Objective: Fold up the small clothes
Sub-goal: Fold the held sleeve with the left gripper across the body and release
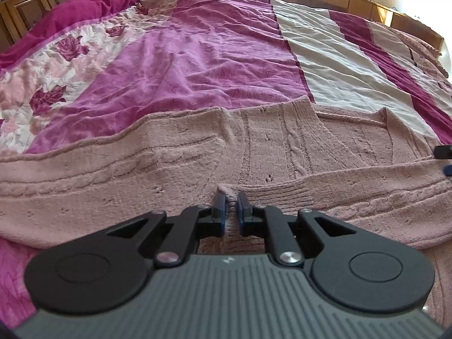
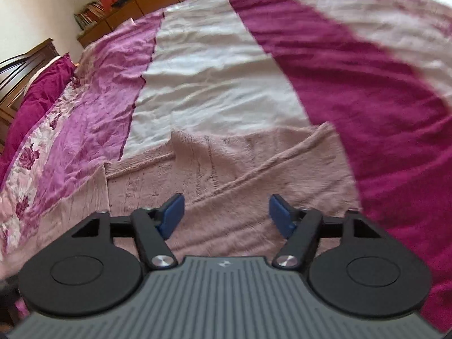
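So the right wrist view is pretty smeared, and the far end of the bed [image 2: 220, 56] is hard to read there. Only part of the pink knit sweater [image 1: 268, 152] fits in either view, with its near edge hidden under the gripper bodies. It lies spread flat on the striped bedspread [image 1: 197, 56]. The left gripper [image 1: 229, 197] is pressed nearly together, pinching a folded corner of the sweater. The right gripper [image 2: 226, 207] is spread wide above the sweater, holding nothing; can't tell if it touches the knit.
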`<state>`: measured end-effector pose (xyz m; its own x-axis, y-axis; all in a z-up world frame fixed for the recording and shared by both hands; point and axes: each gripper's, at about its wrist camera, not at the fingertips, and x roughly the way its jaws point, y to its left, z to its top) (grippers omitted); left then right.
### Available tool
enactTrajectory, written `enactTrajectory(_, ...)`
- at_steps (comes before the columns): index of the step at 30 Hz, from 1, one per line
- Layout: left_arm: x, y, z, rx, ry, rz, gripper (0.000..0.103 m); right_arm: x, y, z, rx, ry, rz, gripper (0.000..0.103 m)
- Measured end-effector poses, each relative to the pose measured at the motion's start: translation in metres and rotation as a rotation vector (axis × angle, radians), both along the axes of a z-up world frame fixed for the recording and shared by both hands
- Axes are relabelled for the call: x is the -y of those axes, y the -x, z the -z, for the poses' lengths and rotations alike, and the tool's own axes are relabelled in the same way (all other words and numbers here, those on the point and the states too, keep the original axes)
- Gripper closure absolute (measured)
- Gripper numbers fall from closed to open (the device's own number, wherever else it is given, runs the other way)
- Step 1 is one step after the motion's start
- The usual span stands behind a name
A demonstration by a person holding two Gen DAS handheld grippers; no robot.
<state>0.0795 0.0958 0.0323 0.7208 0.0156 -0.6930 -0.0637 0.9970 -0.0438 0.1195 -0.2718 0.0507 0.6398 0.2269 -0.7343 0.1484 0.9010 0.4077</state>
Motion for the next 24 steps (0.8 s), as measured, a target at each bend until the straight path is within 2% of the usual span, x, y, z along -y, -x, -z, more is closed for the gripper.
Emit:
enactTrajectory(5,-0.001,0.000,0.000,0.002,0.004,0.009,0.091,-0.011,-0.026,0.008,-0.065,0.010,0.023,0.036)
enactTrajectory(10,0.000,0.001,0.002,0.010,-0.003,0.012,0.091,-0.031,-0.043,0.011,-0.142,0.131,-0.008,0.038)
enactTrajectory(13,0.000,0.002,0.002,0.015,0.003,0.006,0.092,-0.043,-0.045,0.009,-0.156,0.237,-0.016,0.058)
enactTrajectory(15,0.000,0.005,-0.001,0.027,0.006,0.010,0.093,-0.048,-0.041,0.008,-0.136,0.294,-0.040,0.083)
enactTrajectory(17,0.000,0.009,-0.007,0.057,0.001,0.023,0.093,-0.046,-0.033,0.004,-0.106,0.292,-0.043,0.092)
enactTrajectory(24,0.007,0.013,-0.035,0.181,-0.013,0.067,0.093,-0.017,-0.005,-0.021,0.064,0.156,0.014,0.095)
